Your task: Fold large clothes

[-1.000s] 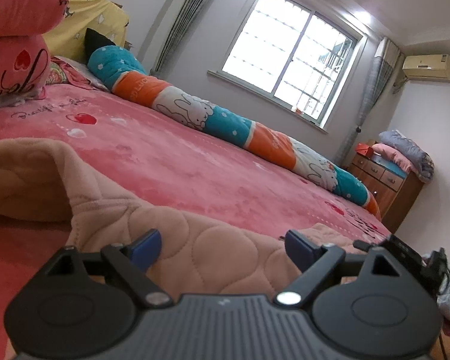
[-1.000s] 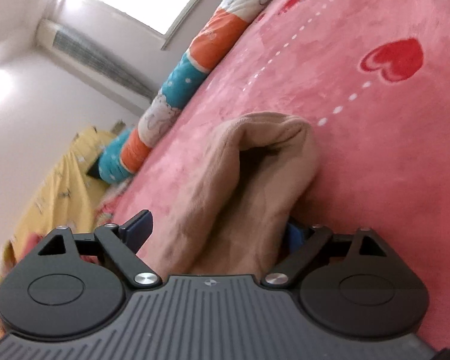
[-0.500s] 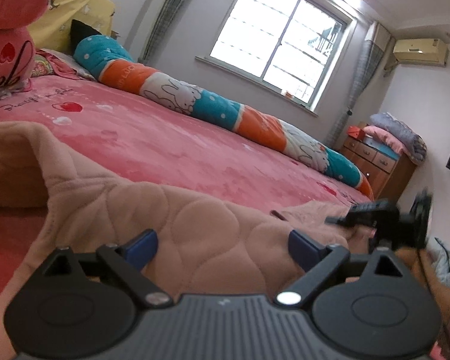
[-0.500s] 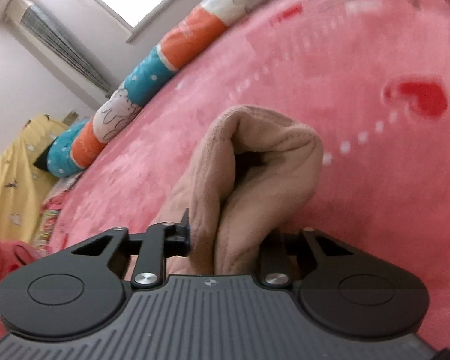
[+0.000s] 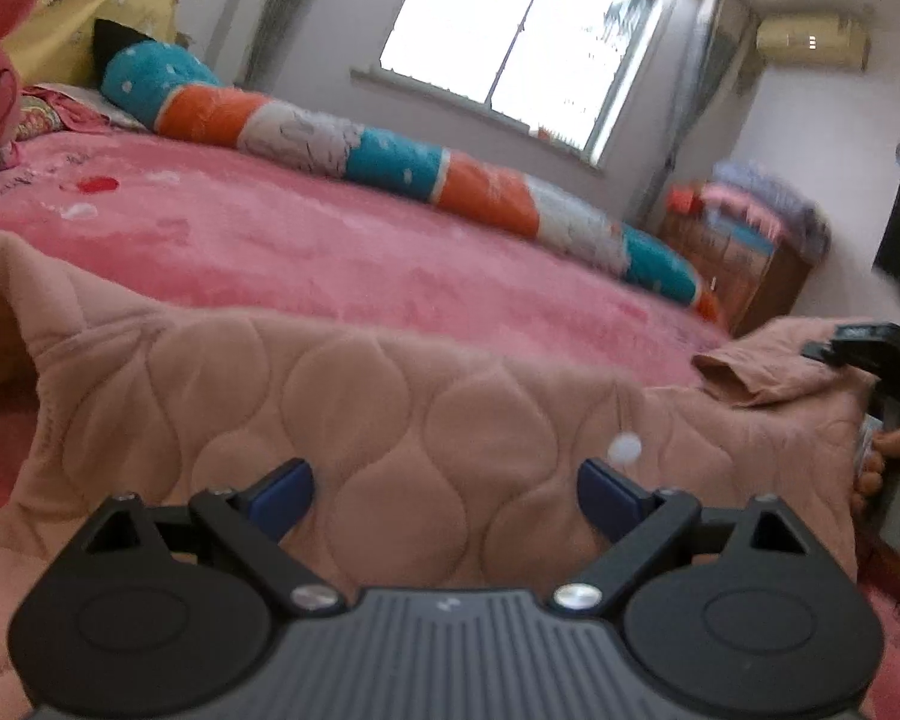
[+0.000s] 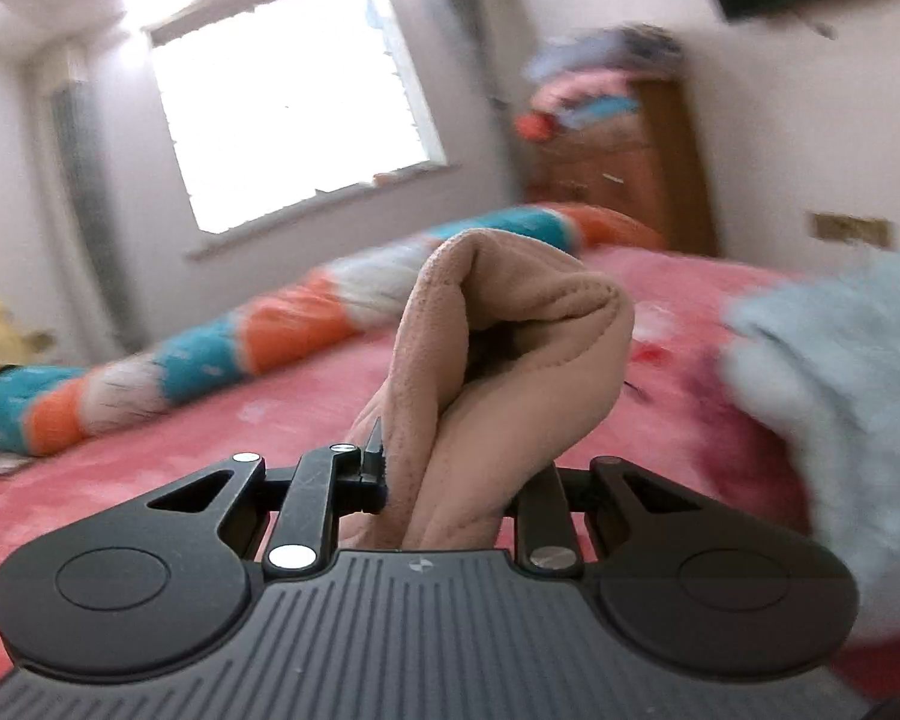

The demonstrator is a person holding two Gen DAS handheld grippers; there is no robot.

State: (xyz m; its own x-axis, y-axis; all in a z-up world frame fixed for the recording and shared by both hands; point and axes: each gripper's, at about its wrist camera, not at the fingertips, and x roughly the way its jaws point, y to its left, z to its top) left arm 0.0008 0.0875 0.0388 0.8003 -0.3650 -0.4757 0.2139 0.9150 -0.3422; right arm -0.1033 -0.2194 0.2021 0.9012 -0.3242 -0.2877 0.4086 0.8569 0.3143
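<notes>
Counting 1 quilted garment (image 5: 390,396), 2 grippers

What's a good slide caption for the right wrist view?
Right gripper closing on a bunched fold of the tan quilted garment, lifted above the pink bedspread.

Beige quilted garment (image 5: 390,396), pink bedspread (image 5: 330,252)

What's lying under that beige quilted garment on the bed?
The beige quilted garment lies on the pink bedspread, which shows all around it. Whatever else may lie beneath stays covered.
</notes>
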